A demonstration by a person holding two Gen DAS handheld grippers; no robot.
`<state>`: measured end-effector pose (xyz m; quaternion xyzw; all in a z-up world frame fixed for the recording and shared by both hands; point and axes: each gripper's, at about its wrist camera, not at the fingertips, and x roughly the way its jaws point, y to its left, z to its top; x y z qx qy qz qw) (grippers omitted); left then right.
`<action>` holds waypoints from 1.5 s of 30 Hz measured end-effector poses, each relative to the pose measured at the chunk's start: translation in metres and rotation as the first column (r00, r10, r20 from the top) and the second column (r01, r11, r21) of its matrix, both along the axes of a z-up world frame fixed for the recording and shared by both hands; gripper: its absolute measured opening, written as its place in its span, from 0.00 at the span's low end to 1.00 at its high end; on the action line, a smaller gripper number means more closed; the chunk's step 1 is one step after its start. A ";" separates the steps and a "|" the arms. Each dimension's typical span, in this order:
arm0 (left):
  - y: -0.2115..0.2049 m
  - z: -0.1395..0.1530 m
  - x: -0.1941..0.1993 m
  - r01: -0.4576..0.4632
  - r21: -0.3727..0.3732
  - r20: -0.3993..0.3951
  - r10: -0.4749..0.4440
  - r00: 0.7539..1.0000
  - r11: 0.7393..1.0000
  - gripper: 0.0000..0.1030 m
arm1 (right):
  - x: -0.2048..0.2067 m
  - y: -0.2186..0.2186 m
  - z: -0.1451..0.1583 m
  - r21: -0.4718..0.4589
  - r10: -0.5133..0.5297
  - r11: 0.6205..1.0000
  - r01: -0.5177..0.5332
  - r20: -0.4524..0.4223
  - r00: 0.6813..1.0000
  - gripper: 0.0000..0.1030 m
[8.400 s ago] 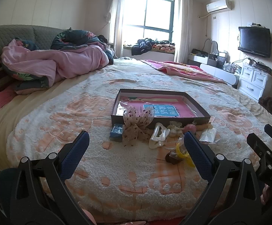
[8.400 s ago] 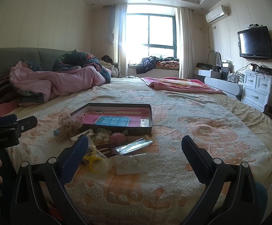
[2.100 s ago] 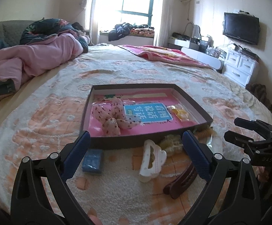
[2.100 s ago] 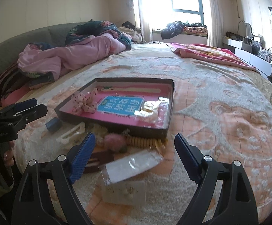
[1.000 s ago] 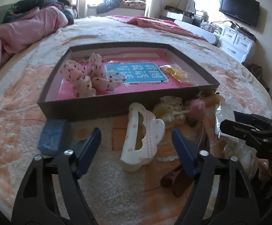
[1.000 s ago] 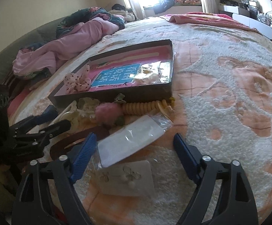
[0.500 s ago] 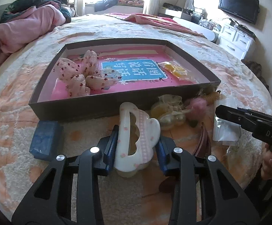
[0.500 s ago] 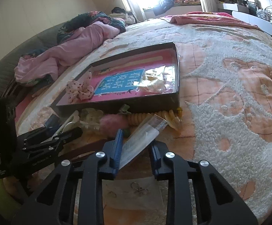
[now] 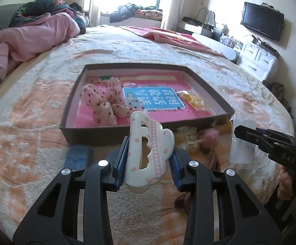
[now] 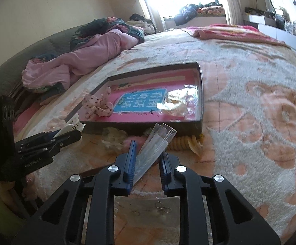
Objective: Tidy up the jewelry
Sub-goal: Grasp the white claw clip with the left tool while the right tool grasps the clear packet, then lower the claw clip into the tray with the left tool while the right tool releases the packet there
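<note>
The left gripper (image 9: pixel 149 159) is clamping a white hair claw clip (image 9: pixel 148 149) between its blue pads, holding it upright above the fuzzy peach-and-cream bedspread (image 9: pixel 35 143), just in front of the tray's near wall. The clip is showing a cloud-like scalloped outline, small pink dots, a pink checked stripe and a toothed slot down its middle. The right gripper (image 10: pixel 148 163) is pinching a clear plastic zip bag (image 10: pixel 154 149), which is tilting up and away from the fingers toward the tray. The shallow dark-walled tray (image 9: pixel 98 136) with a pink floor is sitting on the bedspread, holding a pink polka-dot fabric bow (image 9: pixel 105 104) at its left, a blue card with white characters (image 9: pixel 154 99) in the middle and a small clear packet with something yellow (image 9: pixel 192 100) at its right. Along the tray's near wall, on the bedspread, a small blue box (image 9: pixel 77 156), a cream frilly hair tie (image 9: pixel 186 136), a pink pompom (image 9: pixel 208 135) and a yellow spiral hair tie (image 10: pixel 185 141) are lying. Just below the right gripper, a white card carrying small metal earrings (image 10: pixel 158 209) is resting flat.
</note>
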<state>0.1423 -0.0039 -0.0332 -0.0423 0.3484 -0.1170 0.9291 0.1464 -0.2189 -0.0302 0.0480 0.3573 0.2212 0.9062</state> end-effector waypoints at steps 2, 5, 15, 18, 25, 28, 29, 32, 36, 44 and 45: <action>0.003 0.004 -0.001 -0.008 -0.006 0.011 0.008 1.000 1.000 0.27 | 0.001 0.004 0.005 -0.008 0.010 1.000 -0.010 0.014 1.000 0.19; 0.008 0.008 -0.001 -0.018 -0.017 0.024 0.019 1.000 1.000 0.27 | 0.004 0.008 0.013 -0.008 0.018 1.000 -0.017 0.030 0.999 0.19; 0.028 0.015 0.002 -0.059 -0.051 0.047 0.062 0.997 0.997 0.27 | 0.019 0.025 0.029 -0.018 0.040 0.999 -0.039 0.074 0.996 0.19; 0.033 0.016 0.004 -0.071 -0.057 0.051 0.074 0.996 0.996 0.27 | 0.026 0.030 0.033 -0.019 0.046 0.999 -0.044 0.084 0.995 0.19; 0.039 0.019 0.010 -0.093 -0.069 0.059 0.097 0.994 0.993 0.27 | 0.043 0.040 0.034 -0.019 0.051 0.999 -0.049 0.090 0.995 0.19; 0.040 0.021 0.015 -0.098 -0.076 0.061 0.103 0.993 0.992 0.27 | 0.048 0.041 0.034 -0.022 0.050 0.999 -0.048 0.094 0.994 0.19; 0.040 0.022 0.017 -0.100 -0.077 0.062 0.105 0.993 0.992 0.27 | 0.051 0.041 0.035 -0.022 0.049 0.999 -0.047 0.096 0.994 0.19; 0.039 0.023 0.022 -0.097 -0.077 0.064 0.102 0.993 0.992 0.27 | 0.059 0.041 0.037 -0.024 0.042 0.999 -0.039 0.101 0.994 0.19; 0.035 0.025 0.030 -0.089 -0.074 0.068 0.094 0.993 0.993 0.27 | 0.071 0.040 0.039 -0.030 0.028 0.999 -0.025 0.108 0.994 0.19; 0.022 0.023 0.050 -0.070 -0.061 0.058 0.074 0.996 0.996 0.27 | 0.095 0.032 0.038 -0.056 -0.006 0.998 0.013 0.112 0.994 0.19; 0.020 0.022 0.053 -0.068 -0.057 0.055 0.071 0.996 0.996 0.27 | 0.099 0.030 0.037 -0.062 -0.012 0.998 0.019 0.110 0.994 0.19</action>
